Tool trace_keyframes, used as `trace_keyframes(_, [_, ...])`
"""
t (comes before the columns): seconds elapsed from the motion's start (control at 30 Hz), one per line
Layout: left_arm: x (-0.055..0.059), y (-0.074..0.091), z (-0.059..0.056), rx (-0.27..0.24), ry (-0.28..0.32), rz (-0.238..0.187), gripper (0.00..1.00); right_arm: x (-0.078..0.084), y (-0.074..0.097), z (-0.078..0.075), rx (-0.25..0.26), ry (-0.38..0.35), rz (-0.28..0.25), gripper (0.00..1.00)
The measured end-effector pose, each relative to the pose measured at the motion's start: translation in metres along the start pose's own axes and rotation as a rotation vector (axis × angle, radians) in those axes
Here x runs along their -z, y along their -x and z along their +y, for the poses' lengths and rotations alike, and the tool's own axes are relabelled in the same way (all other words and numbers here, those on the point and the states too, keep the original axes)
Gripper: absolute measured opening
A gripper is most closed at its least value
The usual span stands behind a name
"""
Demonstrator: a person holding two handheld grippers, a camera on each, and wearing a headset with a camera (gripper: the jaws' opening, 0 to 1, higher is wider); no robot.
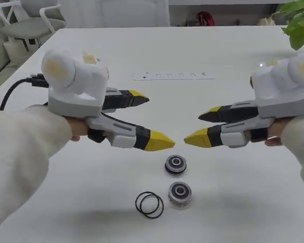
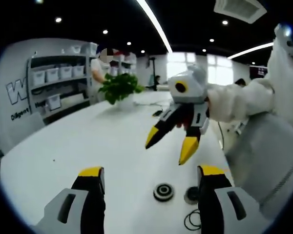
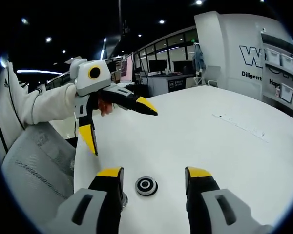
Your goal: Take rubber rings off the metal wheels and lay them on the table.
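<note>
far wheel: on white table, dark rim
near wheel: just beside far wheel, on the person's side
rubber rings: two, overlapping, flat on table, near-left of far wheel
around: socket strip, plant, chair, all well beyond far wheel
left gripper: above-left of far wheel, jaws apart, empty
right gripper: above-right of far wheel, jaws apart, empty, tips facing left gripper
</note>
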State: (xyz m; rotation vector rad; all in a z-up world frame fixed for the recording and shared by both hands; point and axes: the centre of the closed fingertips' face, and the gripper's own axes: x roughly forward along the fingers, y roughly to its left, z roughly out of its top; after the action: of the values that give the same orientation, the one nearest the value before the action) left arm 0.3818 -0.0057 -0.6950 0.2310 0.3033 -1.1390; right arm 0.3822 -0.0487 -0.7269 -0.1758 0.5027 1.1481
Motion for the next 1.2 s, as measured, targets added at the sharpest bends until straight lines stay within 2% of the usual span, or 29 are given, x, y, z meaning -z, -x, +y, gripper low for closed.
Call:
trace_keyframes(0.07, [0.004,-0.003,0.001,-0.020,-0.012,-0.016,0.75,0.011,-0.002,-0.004,0.012,-0.012,0.013,0.46])
trace_keyframes(0.17, [0.011,-0.007,0.000,-0.032,-0.031,-0.006,0.70,0.027,-0.004,-0.008,0.033,-0.004,0.049,0.44])
trace_keyframes(0.27, [0.016,-0.011,-0.003,-0.040,-0.050,-0.003,0.66,0.037,-0.007,-0.007,0.031,0.006,0.073,0.42])
trace_keyframes(0.33, [0.021,-0.015,-0.006,-0.035,-0.052,0.007,0.63,0.046,-0.011,-0.005,0.030,0.012,0.094,0.42])
trace_keyframes(0.43, [0.030,-0.021,-0.008,-0.042,-0.091,0.042,0.58,0.057,-0.016,-0.003,0.027,0.031,0.134,0.43])
trace_keyframes(0.63, [0.053,-0.029,-0.012,-0.033,-0.080,0.086,0.50,0.061,-0.026,0.005,0.005,0.069,0.150,0.41])
trace_keyframes(0.7, [0.059,-0.031,-0.014,-0.025,-0.063,0.088,0.48,0.063,-0.028,0.008,-0.004,0.077,0.158,0.39])
trace_keyframes(0.8, [0.062,-0.034,-0.017,-0.016,-0.041,0.087,0.45,0.065,-0.031,0.007,0.005,0.102,0.165,0.35])
trace_keyframes(0.9, [0.063,-0.038,-0.017,-0.033,-0.006,0.066,0.40,0.063,-0.033,0.007,0.001,0.087,0.152,0.36])
trace_keyframes(1.0, [0.069,-0.040,-0.018,-0.035,-0.022,0.077,0.33,0.066,-0.035,0.009,-0.005,0.088,0.162,0.36])
trace_keyframes(1.07, [0.068,-0.041,-0.016,-0.054,0.015,0.055,0.30,0.069,-0.036,0.010,-0.011,0.082,0.169,0.35])
trace_keyframes(1.13, [0.069,-0.043,-0.019,-0.037,0.036,0.052,0.30,0.071,-0.038,0.011,-0.015,0.077,0.174,0.35])
trace_keyframes(1.2, [0.069,-0.045,-0.022,-0.032,0.016,0.058,0.29,0.071,-0.038,0.012,-0.015,0.079,0.176,0.34])
